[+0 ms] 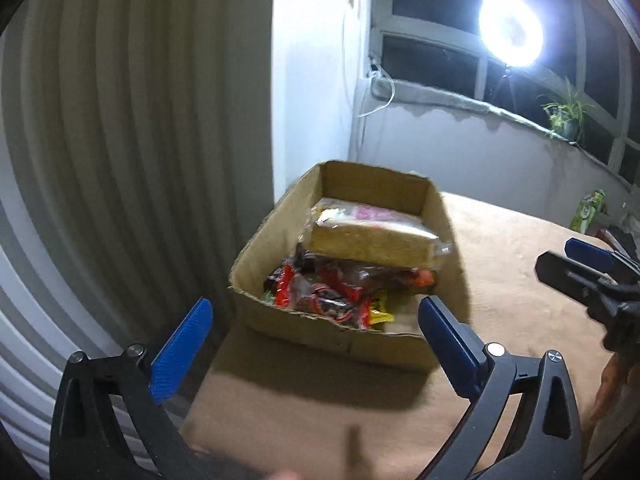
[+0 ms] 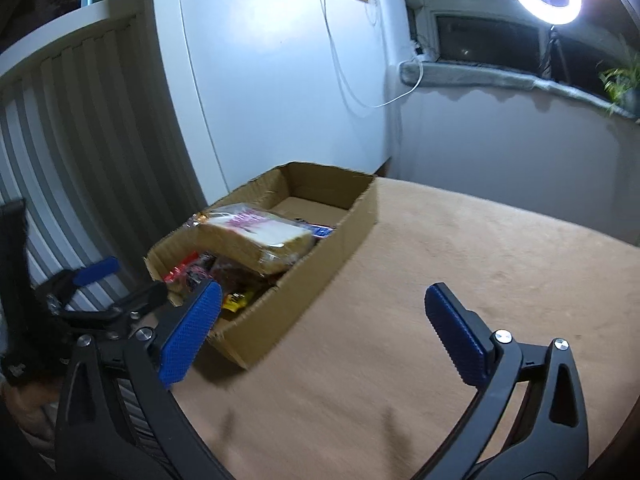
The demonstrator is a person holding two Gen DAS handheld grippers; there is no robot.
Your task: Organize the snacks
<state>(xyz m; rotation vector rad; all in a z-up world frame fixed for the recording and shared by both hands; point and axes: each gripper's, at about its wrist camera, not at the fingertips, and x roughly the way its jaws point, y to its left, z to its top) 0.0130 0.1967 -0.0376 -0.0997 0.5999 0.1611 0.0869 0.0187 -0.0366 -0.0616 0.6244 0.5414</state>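
Nearest, the left gripper (image 1: 316,340) is seen with its jaws spread wide and nothing between them, just before the near wall of the cardboard box (image 1: 280,320). Likewise the right gripper (image 2: 324,328) is held fully open and empty over the tan-covered table (image 2: 460,264), beside the box's right wall. Inside the box, at its near end, a heap of small red, dark and yellow snack packets (image 1: 320,292) is found. Behind these, a clear-wrapped loaf of sliced bread (image 1: 368,236) is laid across the pile. At the far end, bare box floor is shown. Farther right, a green packet (image 1: 586,210) is set on the table, well apart
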